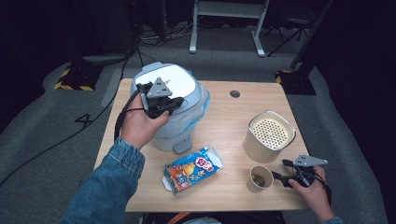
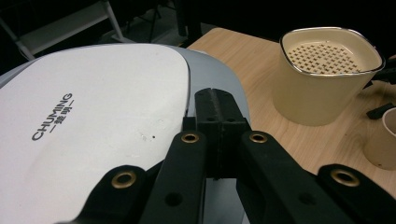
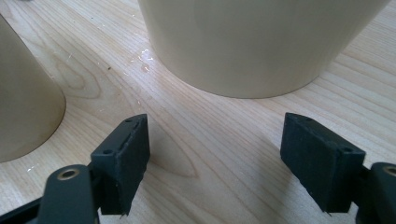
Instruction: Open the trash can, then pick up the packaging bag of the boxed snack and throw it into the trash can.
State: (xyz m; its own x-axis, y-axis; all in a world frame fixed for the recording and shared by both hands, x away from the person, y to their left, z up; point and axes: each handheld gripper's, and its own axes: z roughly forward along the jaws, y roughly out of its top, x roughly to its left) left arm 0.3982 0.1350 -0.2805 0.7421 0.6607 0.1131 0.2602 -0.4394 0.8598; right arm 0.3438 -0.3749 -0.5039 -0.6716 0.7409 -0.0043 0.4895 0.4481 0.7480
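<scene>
On the light wooden tabletop (image 1: pixel 224 116), the pale blue-grey plastic pedal bin with a white lid (image 1: pixel 170 79) stands at about ten o'clock from the centre. The left gripper (image 1: pixel 163 105) sits on the near right part of that lid, with the person's left hand (image 1: pixel 140 126) behind it at roughly seven o'clock. In the left gripper view the left gripper's tip (image 2: pixel 218 100) rests at the lid's edge, its two black jaws pressed together with nothing between them. The lid (image 2: pixel 93 121) there is smooth, white and rounded, printed with dark lettering, and set in a grey-blue rim. A grey foot pedal (image 1: pixel 182 145) juts from the bin's base toward the person, and a blue liner shows at the bin's right side.

The right gripper (image 1: pixel 276 177) lies low at about five o'clock on the tabletop, held by the right hand (image 1: pixel 314 189). Its jaws stand wide apart and hold nothing; the right gripper view shows bare wood between its pads (image 3: pixel 126 163). Just beside it at nine o'clock is a small tan paper cup (image 1: pixel 259 178) with something dark inside. At its twelve o'clock stands a cream-coloured container with a perforated top (image 1: pixel 270 136).

One colourful blue snack packet (image 1: pixel 192 169) lies flat at six o'clock from the bin. Counted: one bin, one packet, one cup, one container, two grippers.
</scene>
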